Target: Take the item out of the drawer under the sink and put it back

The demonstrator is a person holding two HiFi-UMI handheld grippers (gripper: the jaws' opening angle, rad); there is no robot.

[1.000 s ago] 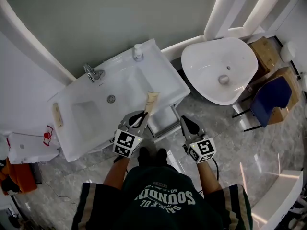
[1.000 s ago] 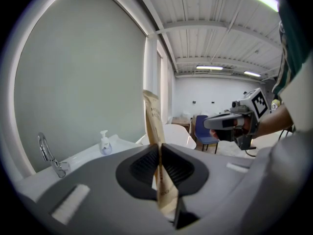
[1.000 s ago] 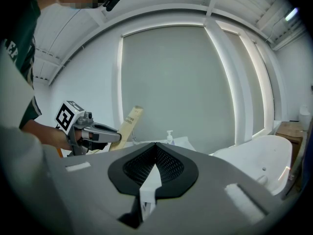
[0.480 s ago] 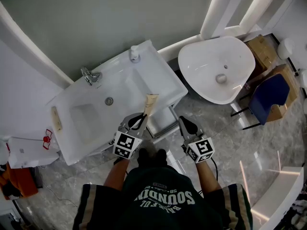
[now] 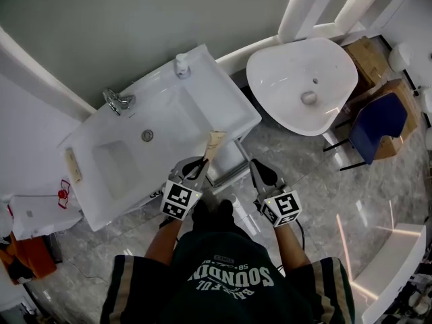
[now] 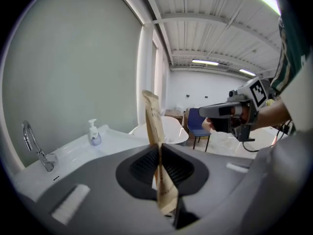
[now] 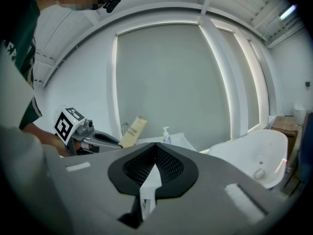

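Note:
A tan toothbrush box (image 5: 214,142) stands upright in my left gripper (image 5: 201,166), which is shut on its lower part. It is held above the front edge of the white sink unit (image 5: 202,93). In the left gripper view the box (image 6: 152,116) rises from between the pads. Under the sink counter an open white drawer (image 5: 228,162) sticks out toward me. My right gripper (image 5: 256,169) hovers to the right of the drawer. In the right gripper view a thin white packet (image 7: 146,190) sits pinched between its shut jaws.
A faucet (image 5: 116,101) and a soap dispenser (image 5: 181,65) stand at the back of the sink. A white tub (image 5: 297,93) is on the right, with a blue chair (image 5: 378,127) and cardboard boxes (image 5: 368,56) beyond it. A white object (image 5: 241,214) lies by my feet.
The sink and tub have slid up and left in the head view. Both grippers keep their grip and their places relative to each other.

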